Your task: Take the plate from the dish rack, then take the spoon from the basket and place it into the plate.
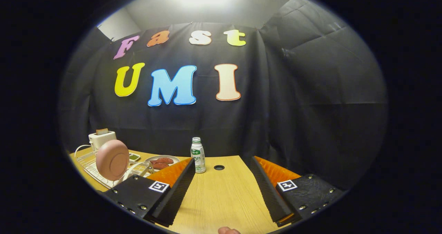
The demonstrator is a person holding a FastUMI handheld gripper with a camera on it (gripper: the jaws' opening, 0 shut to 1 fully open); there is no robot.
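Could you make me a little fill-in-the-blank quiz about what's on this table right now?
1. The pink plate stands on edge in the white dish ____.
2. The gripper has its fingers spread ____, holding nothing.
3. The small bottle has a ____ cap.
4. The slice of bread sticks out of the white ____.

Missing words: rack; open; green; toaster

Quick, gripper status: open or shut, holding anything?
Gripper: open, jaws spread wide over bare table, holding nothing. Plate stands in the rack off to one side, untouched.
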